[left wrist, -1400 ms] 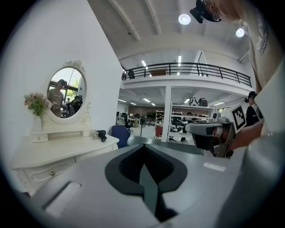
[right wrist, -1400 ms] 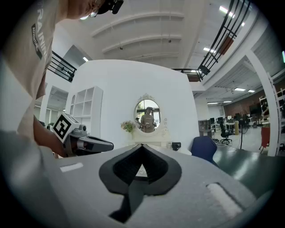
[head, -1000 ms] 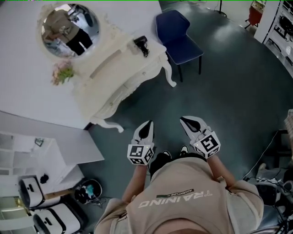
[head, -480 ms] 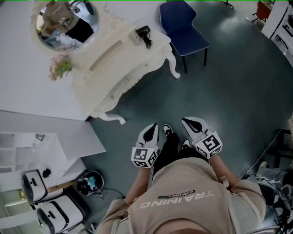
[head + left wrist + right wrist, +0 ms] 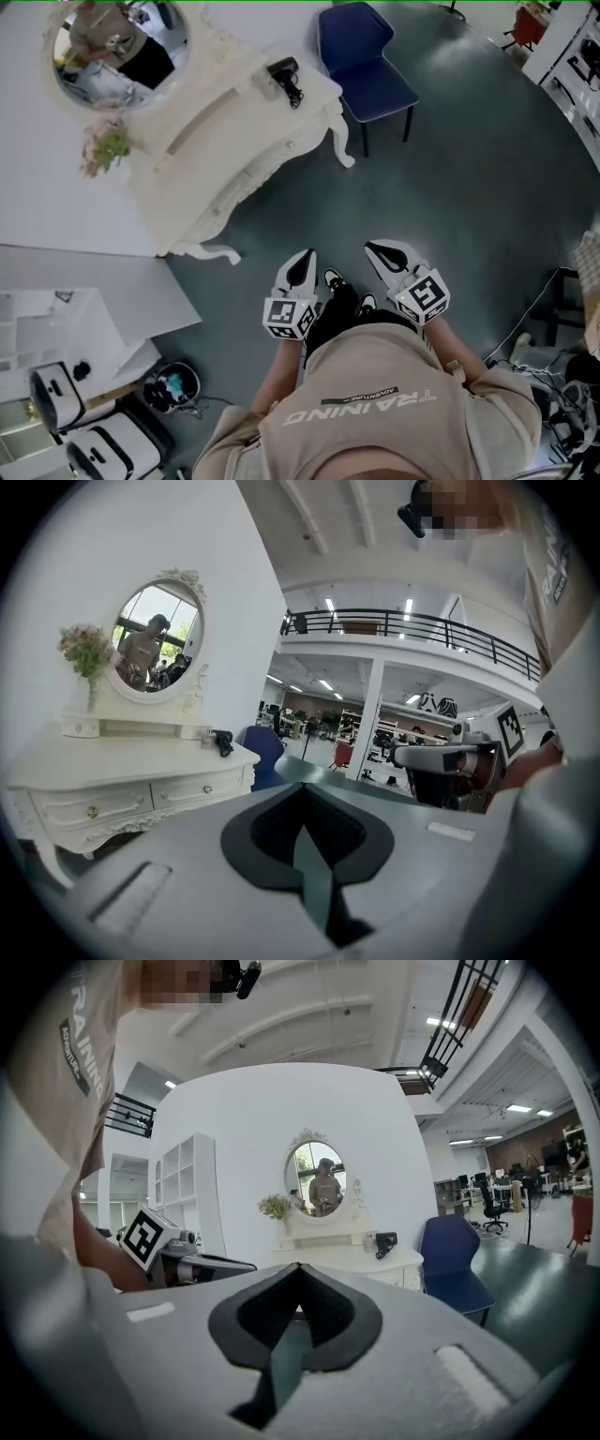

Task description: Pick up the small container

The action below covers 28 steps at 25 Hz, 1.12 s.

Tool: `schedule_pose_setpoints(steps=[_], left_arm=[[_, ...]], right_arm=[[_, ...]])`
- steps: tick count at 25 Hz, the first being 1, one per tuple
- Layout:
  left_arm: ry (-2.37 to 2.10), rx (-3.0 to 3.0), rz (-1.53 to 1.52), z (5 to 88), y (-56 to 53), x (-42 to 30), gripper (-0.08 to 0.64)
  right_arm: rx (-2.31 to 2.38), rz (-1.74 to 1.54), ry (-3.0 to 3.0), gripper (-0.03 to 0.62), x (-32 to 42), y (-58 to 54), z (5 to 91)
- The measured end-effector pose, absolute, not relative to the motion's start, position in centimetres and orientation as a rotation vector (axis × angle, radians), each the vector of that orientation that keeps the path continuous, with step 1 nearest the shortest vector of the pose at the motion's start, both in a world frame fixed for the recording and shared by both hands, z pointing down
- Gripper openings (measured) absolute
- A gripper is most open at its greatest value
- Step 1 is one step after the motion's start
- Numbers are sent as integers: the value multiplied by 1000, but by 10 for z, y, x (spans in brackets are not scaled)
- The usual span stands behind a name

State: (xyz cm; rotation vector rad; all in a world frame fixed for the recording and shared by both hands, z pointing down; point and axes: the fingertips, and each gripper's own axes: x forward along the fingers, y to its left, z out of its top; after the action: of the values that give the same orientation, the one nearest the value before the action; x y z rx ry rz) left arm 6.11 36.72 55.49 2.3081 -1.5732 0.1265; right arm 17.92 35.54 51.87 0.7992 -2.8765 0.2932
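Observation:
I cannot make out a small container in any view. My left gripper (image 5: 300, 259) (image 5: 303, 792) and right gripper (image 5: 374, 249) (image 5: 298, 1269) are held side by side in front of the person's body, above the grey floor. Both are shut with nothing between their jaws. They point toward a white dressing table (image 5: 220, 150) (image 5: 122, 766) (image 5: 352, 1258) some way ahead. On its top lies a black hair-dryer-like object (image 5: 286, 81) (image 5: 222, 742) (image 5: 382, 1241). The person's shoes show between the grippers.
An oval mirror (image 5: 114, 45) and pink flowers (image 5: 101, 148) stand at the table's back. A blue chair (image 5: 361, 58) (image 5: 452, 1262) is right of the table. White bins (image 5: 58, 394) and a dark bucket (image 5: 173, 384) sit at lower left, cables at lower right.
The person has stepped forward; a shoe now shows between the grippers. The dressing table and chair have shifted slightly in the head view. Both grippers stayed shut and empty.

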Motion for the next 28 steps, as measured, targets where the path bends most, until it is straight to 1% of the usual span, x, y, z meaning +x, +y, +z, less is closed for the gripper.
schedule_pose_setpoints(steps=[12,18,21,28], left_arm=[[-1588,2334,46,530,289,-19,12],[-1541,2312,-16,530,263,-37,12],[-1545,2265,-20,544,256,-47,12],[-1576,2183,-43,555,228,-58,12]], right_arm=[[792,101,-2899,3,101,274,467],[838,130,-2841,3,95,259,480],[862,159,-2834,3,90,245,483],[806,202,-2817,3,83,211,498]])
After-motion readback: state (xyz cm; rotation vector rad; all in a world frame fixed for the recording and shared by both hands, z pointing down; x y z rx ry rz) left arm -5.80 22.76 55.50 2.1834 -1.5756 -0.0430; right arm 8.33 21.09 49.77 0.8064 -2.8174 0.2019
